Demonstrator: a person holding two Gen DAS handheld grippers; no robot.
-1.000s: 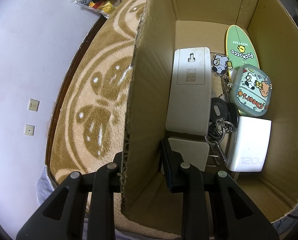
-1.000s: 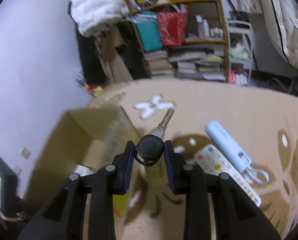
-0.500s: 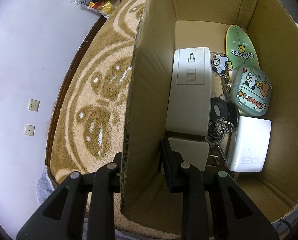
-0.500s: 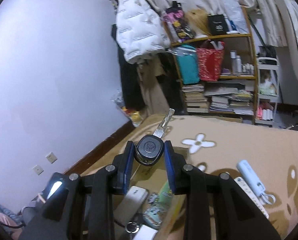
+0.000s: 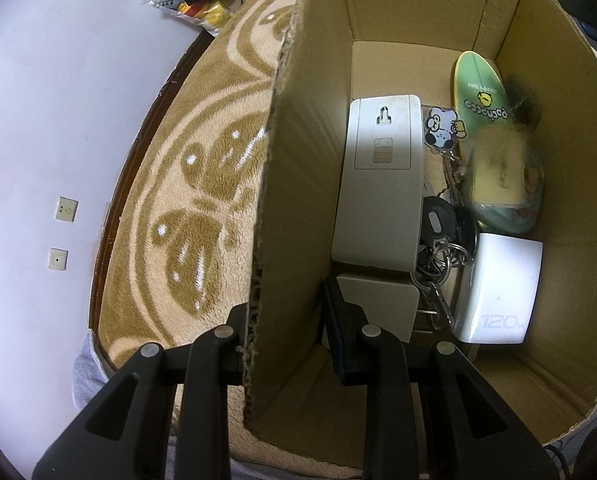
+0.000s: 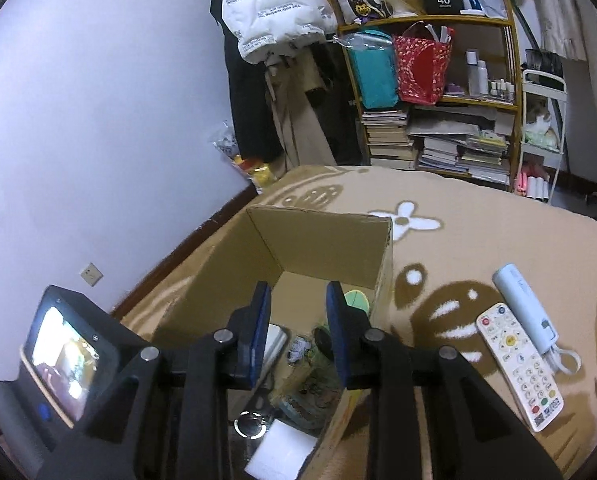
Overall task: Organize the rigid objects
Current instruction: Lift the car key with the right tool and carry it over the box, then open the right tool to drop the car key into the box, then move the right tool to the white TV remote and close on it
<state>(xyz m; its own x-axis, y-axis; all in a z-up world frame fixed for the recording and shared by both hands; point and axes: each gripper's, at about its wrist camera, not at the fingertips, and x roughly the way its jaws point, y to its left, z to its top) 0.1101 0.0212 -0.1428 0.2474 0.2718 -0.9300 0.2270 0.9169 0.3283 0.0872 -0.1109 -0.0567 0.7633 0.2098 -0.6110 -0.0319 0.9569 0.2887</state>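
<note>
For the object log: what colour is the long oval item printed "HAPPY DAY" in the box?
Green, with a small yellow chick and cream lettering; clearest in the left wrist view.

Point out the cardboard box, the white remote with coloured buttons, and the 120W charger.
cardboard box (image 6: 322, 240), right wrist view, inside of its far wall.
white remote (image 6: 518, 366), right wrist view, middle of its button face.
120W charger (image 5: 502, 288), left wrist view, centre of its white top.

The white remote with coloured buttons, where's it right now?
In the right wrist view, the white remote lies on the rug, right of the cardboard box, beside the pale blue power bank.
</note>
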